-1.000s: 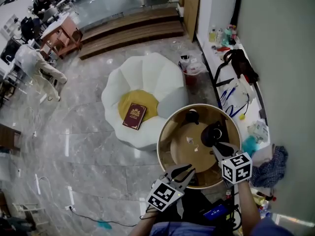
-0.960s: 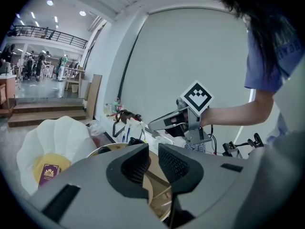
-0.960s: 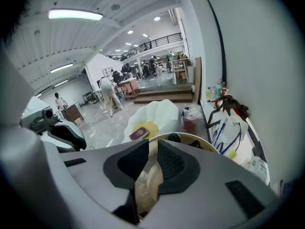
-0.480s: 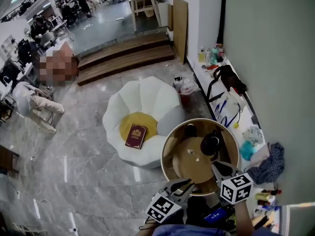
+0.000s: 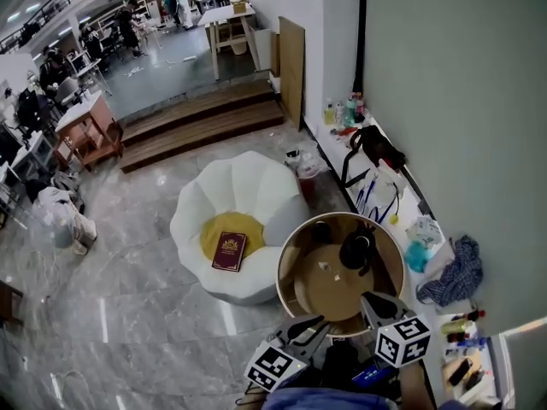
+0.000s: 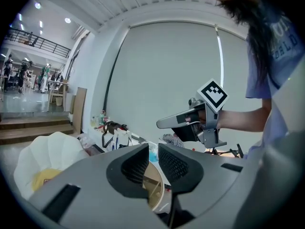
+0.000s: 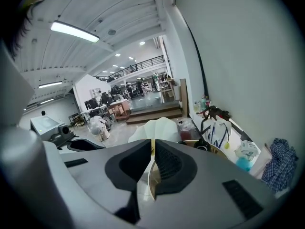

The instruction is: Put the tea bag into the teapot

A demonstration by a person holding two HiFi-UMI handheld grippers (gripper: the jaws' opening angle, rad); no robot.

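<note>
A dark teapot (image 5: 357,250) stands on the far right of the round wooden table (image 5: 295,259). A small white tea bag (image 5: 338,278) lies on the tabletop left of it, with a second white scrap (image 5: 323,266) close by. My left gripper (image 5: 318,321) hangs off the near rim, its jaws a narrow gap apart and empty. My right gripper (image 5: 367,297) is held over the near right rim, shut on nothing. In the right gripper view the teapot (image 7: 202,147) sits just beyond that gripper (image 7: 153,144). The left gripper (image 6: 153,149) looks across at the right gripper (image 6: 162,124).
A white petal-shaped chair (image 5: 256,195) with a yellow cushion and a red book (image 5: 229,250) stands left of the table. A white ledge (image 5: 402,207) along the wall carries a black bag, bottles and a blue cloth (image 5: 457,272). Wooden steps (image 5: 201,122) lie farther back.
The head view has lifted and drawn back, so the table looks smaller. Both grippers have sunk toward the bottom edge, farther from the tea bag and teapot. Nothing was picked up.
</note>
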